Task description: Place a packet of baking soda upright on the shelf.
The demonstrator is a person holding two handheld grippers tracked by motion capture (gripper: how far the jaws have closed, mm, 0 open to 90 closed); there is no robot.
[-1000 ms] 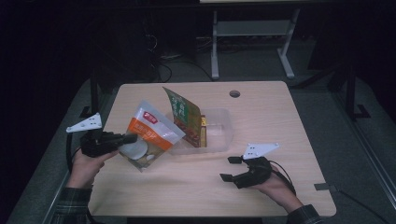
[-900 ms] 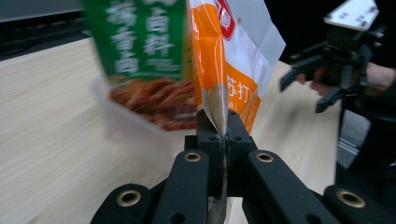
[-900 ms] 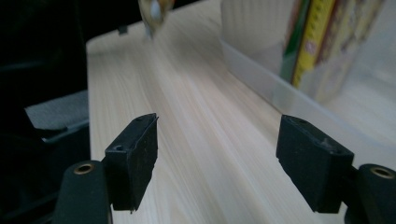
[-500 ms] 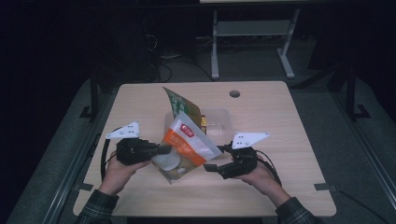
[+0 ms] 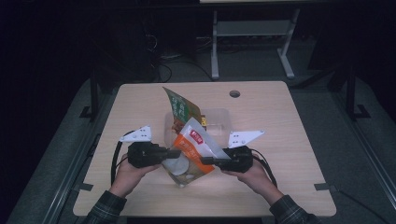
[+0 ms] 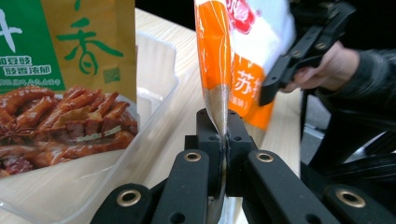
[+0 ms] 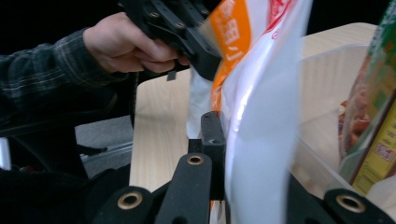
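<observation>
Table: (image 5: 289,140) pale wood-grain top, rounded corners, round cable hole (image 5: 235,94) near the far edge — bare wood across most of the right half.
Floor: (image 5: 359,154) grey carpet around the table; dark strips of tape at both near corners.
Room: dim, nearly black beyond the far edge; white metal stand (image 5: 252,35) behind, cables on the floor beside it.
Tray: (image 5: 219,114) clear plastic, mid-table, just beyond the grippers; green-and-yellow snack pack (image 5: 180,108) stands tilted in it, printed with braised meat.
Pouch: (image 5: 194,151) orange-and-white, clear window at the lower end, held off the wood between the two grippers, in front of the tray; lower corner hangs close to the tabletop — contact cannot be told.
Left gripper: (image 5: 173,153) jaws pinched tight on the pouch's left edge; in the left gripper view the thin seam (image 6: 218,100) runs straight down between the closed jaws.
Right gripper: (image 5: 208,161) jaws just closed, clamped on the pouch's right edge; in the right gripper view the film (image 7: 261,140) fills the gap and hides the right jaw.
Hands: left hand (image 5: 128,168) and right hand (image 5: 250,172) come in from the near edge, plaid sleeves, one on each gripper body.
Plates: grey three-cornered plate above each gripper, cables looping back toward the wrists.
</observation>
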